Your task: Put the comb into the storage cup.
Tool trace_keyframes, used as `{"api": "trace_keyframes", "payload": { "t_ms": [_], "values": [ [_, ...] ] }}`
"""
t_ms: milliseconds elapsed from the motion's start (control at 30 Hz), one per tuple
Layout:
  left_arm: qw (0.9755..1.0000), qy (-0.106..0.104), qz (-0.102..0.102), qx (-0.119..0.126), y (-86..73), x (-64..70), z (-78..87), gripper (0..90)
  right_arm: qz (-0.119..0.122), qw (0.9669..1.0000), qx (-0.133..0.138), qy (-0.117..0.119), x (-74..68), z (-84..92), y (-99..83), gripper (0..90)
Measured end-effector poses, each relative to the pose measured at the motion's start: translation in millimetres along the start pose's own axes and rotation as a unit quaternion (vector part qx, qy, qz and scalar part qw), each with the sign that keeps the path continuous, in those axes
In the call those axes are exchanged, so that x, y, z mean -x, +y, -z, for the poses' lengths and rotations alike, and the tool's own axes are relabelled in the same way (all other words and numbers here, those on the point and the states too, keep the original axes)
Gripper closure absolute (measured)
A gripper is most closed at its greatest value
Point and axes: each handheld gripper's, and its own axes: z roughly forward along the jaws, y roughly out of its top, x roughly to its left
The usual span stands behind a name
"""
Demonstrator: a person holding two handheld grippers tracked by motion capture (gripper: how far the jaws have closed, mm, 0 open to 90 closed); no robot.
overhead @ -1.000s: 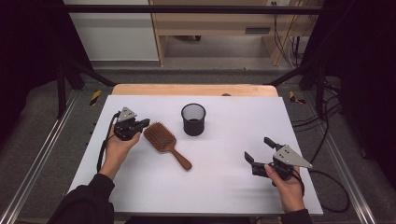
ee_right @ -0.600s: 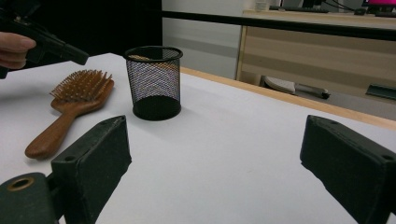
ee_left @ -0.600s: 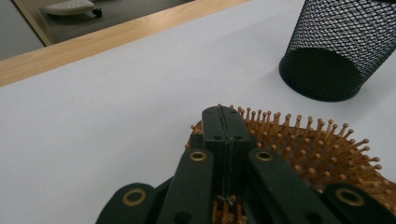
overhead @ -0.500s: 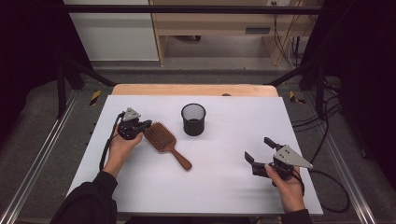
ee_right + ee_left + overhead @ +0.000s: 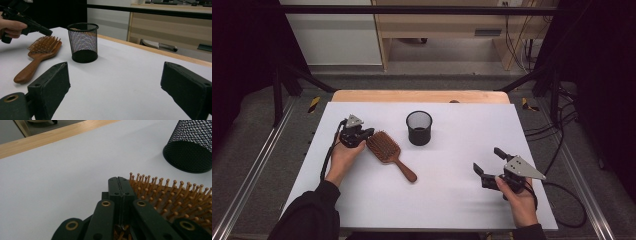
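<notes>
**Closed left gripper at the head of the hairbrush**

From the high view, the white table (image 5: 362, 200) carries a wooden hairbrush (image 5: 388, 154) lying bristles up, its handle pointing toward the person, and a black mesh cup (image 5: 419, 128) standing upright just beyond it, apart from the brush. The left gripper (image 5: 361, 136) sits at the far left edge of the brush head, jaws pressed together with nothing between them. The right gripper (image 5: 489, 162) rests well apart at the near right of the table, jaws spread wide and empty. A wooden edge borders the far side of the table; beyond it are a grey floor, a pale cabinet, cables and dark curtains at both sides.

In the left gripper view, the two black jaws meet flat against each other just over the hairbrush's (image 5: 175, 200) outermost bristles, and the mesh cup (image 5: 191, 147) stands at the upper right. Whether the tips touch the bristles I cannot tell.

In the right gripper view, the open jaws frame bare table, with the cup (image 5: 83, 42), the brush (image 5: 41, 55) and the left gripper (image 5: 46, 31) farther off.

The step in hand looks like an approach to the brush, probably to put it in the cup. A grasp would need the left jaws to open first and then close on the head or the handle.
</notes>
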Motion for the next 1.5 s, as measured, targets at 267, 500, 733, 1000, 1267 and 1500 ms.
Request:
{"api": "trace_keyframes", "payload": {
  "t_ms": [267,500,733,1000,1267,1500],
  "values": [
    [0.9999,-0.011,-0.008,-0.01,-1.9,5.3,-0.1,90.0,-0.001,1.0,0.0,0.003,-0.6,-0.3,-0.2,8.3],
    [0.9998,-0.013,-0.005,-0.013,-3.8,7.8,2.5,90.0,-0.002,1.0,-0.001,0.005,-1.1,-0.6,-0.3,8.4],
    [0.9997,-0.02,0.002,-0.013,-6.0,14.4,5.3,90.0,-0.001,1.0,-0.002,0.005,-1.2,-0.8,-0.3,8.4],
    [0.9996,-0.022,-0.001,-0.02,-5.7,28.4,8.2,90.0,-0.006,1.0,0.0,0.004,-0.6,0.2,0.2,8.5],
    [0.9991,-0.036,-0.003,-0.024,-4.7,52.0,9.4,90.0,-0.006,1.0,0.0,0.008,-2.1,0.3,1.2,8.9],
    [0.9981,-0.054,-0.01,-0.028,-6.3,80.8,13.0,90.0,-0.008,0.9999,-0.012,0.009,-3.5,-1.2,0.5,8.9]
  ]
}}
